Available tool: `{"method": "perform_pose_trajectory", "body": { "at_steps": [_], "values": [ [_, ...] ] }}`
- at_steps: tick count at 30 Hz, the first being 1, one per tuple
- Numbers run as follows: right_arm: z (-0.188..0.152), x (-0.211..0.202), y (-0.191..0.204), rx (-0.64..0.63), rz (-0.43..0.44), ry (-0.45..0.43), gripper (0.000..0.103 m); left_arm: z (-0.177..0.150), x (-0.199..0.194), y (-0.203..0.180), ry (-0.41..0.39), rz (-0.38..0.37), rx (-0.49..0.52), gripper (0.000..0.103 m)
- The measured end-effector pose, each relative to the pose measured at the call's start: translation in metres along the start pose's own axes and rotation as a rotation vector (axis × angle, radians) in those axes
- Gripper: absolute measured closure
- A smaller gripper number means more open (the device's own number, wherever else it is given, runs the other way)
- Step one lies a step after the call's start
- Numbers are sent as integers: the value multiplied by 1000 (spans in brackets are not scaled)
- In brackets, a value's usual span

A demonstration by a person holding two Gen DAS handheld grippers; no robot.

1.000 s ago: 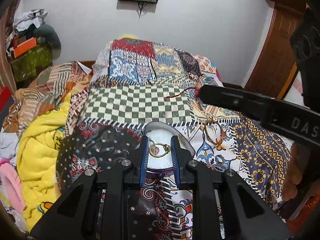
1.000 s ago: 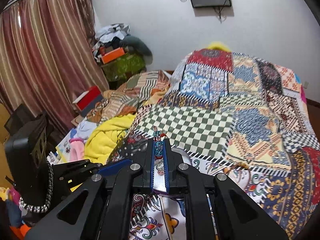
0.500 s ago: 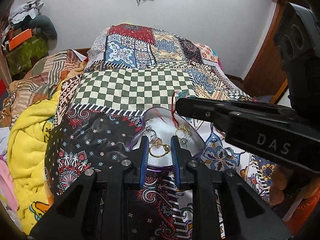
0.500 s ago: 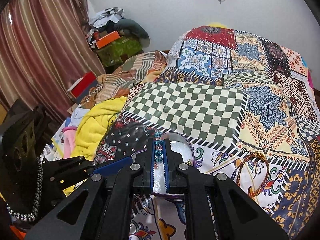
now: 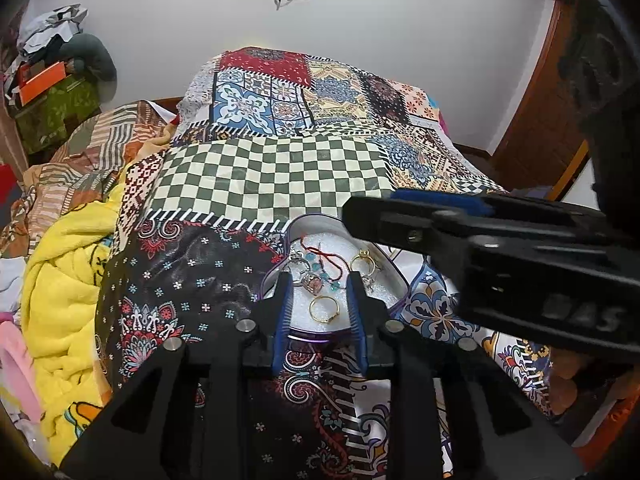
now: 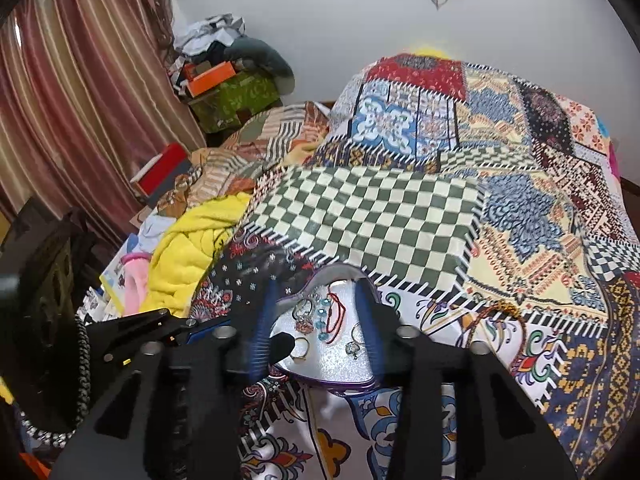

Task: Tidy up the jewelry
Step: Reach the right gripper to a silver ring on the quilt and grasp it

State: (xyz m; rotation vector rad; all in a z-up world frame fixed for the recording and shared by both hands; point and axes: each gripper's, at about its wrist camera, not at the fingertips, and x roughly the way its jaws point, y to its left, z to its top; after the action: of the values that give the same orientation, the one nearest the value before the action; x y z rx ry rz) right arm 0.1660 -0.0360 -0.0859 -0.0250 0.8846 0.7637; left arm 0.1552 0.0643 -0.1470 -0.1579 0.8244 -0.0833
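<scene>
I am looking down both tools at a heart-shaped tray (image 6: 362,376) lying on the patchwork bed (image 6: 360,216). The tray is already holding several rings, some blue beads and a red string bracelet (image 6: 335,316). Both tools are standing wide and holding nothing: the left tool (image 5: 319,312) is straddling the near end of the tray with a gold ring (image 5: 325,309) lying loose between its fingers, and the right tool (image 6: 318,332) is hovering over the same tray from the other side.

The piece that is still outside the tray, as far as I can tell, is a beaded bangle (image 6: 496,312) lying flat on the bed at about 3 o'clock from the right tool, just beyond the tray's rim. I am judging the right tool the nearer one for it. Being a loop, the bangle has no long axis, so I am thinking of pinching across its near edge.
</scene>
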Motion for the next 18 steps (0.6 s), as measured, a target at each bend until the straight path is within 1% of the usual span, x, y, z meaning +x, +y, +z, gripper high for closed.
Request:
{"method": "perform_pose_trajectory", "body": {
  "at_steps": [2, 9, 14, 18],
  "values": [
    [1, -8, 0, 1, -1, -21, 61, 1, -3, 0, -5, 4, -5, 68],
    [4, -37, -7, 16, -32, -79, 61, 6, -19, -7, -32, 17, 8, 68],
    [0, -60, -18, 26, -88, -114, 61, 12, -33, -19, -61, 17, 30, 66],
    [-6, -81, -33, 43, -149, -140, 61, 16, -40, -31, -76, 12, 49, 66]
  ]
}}
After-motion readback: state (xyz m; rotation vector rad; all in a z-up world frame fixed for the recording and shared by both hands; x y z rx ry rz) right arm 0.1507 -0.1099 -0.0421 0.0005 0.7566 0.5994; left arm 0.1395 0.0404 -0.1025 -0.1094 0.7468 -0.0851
